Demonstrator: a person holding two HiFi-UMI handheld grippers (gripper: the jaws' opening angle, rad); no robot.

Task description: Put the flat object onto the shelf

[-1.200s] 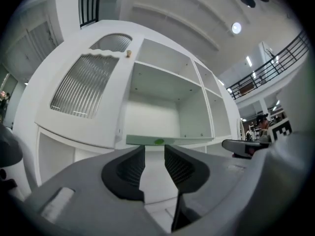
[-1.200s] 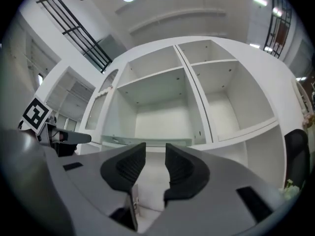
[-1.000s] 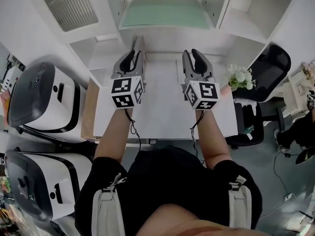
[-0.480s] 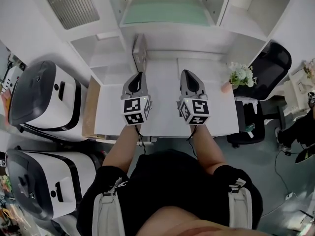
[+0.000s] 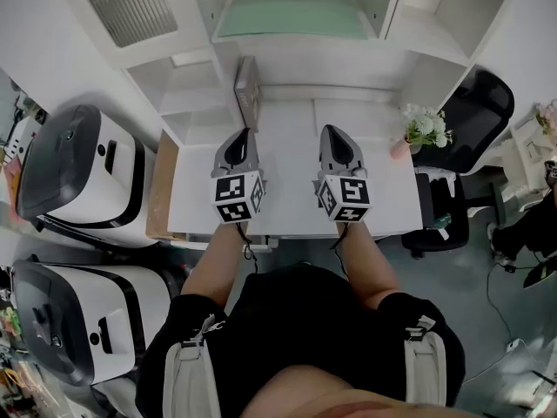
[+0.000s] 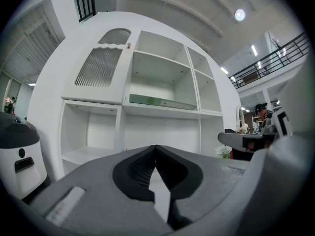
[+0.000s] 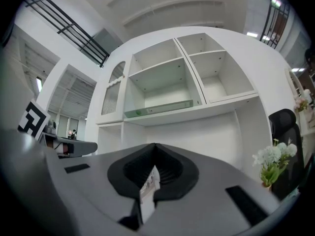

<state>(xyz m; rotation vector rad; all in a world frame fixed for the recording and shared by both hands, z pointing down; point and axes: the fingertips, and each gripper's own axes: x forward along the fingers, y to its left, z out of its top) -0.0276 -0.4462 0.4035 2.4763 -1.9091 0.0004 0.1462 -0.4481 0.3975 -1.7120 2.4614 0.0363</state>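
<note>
Left hand-held gripper (image 5: 244, 134) and right hand-held gripper (image 5: 331, 131) just backed off, jaws together, empty; flat object (image 5: 291, 16) sits on the shelf (image 5: 300, 50), looks done.

A white desk (image 5: 287, 146) is seen below a white shelf unit (image 5: 409, 37). On the desk, a small pot of white flowers (image 5: 416, 134) is set at the back right corner, and a flat greyish box (image 5: 246, 87) is stood on edge at the back left, against the unit's upright. A pale green flat panel (image 5: 291, 17) is laid in the middle shelf compartment, covering most of its floor.
</note>
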